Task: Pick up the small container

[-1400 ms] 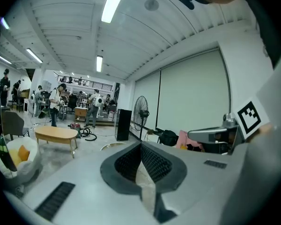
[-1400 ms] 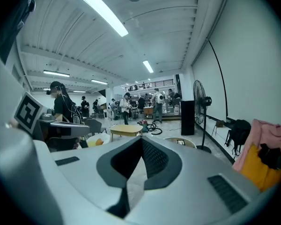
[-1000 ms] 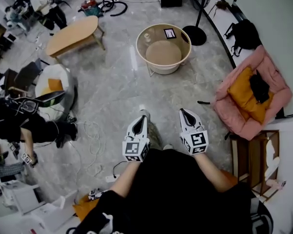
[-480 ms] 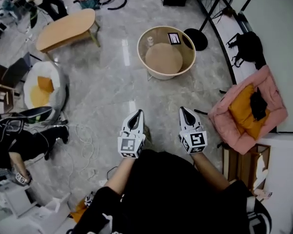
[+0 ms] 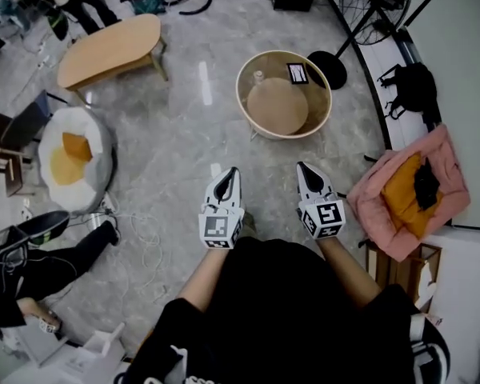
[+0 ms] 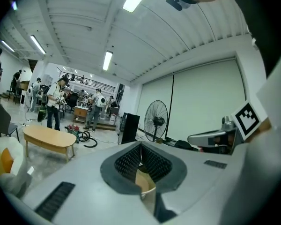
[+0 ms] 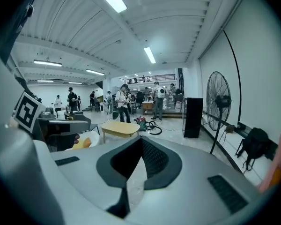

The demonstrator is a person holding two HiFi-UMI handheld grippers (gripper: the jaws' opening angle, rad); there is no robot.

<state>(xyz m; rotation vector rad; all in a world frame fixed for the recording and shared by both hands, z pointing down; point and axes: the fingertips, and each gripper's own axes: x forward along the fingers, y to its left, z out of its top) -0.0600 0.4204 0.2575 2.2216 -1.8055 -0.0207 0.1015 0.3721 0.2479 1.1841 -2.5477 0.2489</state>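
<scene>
The small container (image 5: 258, 78), a pale little bottle, stands upright on the round beige rimmed table (image 5: 246, 103) ahead of me, beside a black-framed card (image 5: 298, 73). My left gripper (image 5: 233, 171) and right gripper (image 5: 302, 166) are held side by side at waist height over the floor, well short of the table. Both point forward with their jaws closed to a tip and nothing between them. In the left gripper view the left gripper (image 6: 140, 147) shows a strip of the beige table through its jaws. The right gripper (image 7: 141, 140) looks across the hall.
An oval wooden coffee table (image 5: 110, 48) stands at the far left, with a white beanbag and orange cushion (image 5: 72, 157) nearer. A standing fan (image 5: 368, 6), a black backpack (image 5: 414, 86) and a pink seat (image 5: 408, 186) line the right. A person's legs (image 5: 48, 246) and cables lie at the left.
The round table has shifted right and a little nearer in the head view as I moved forward. Both grippers kept their place in front of me, still shut.
</scene>
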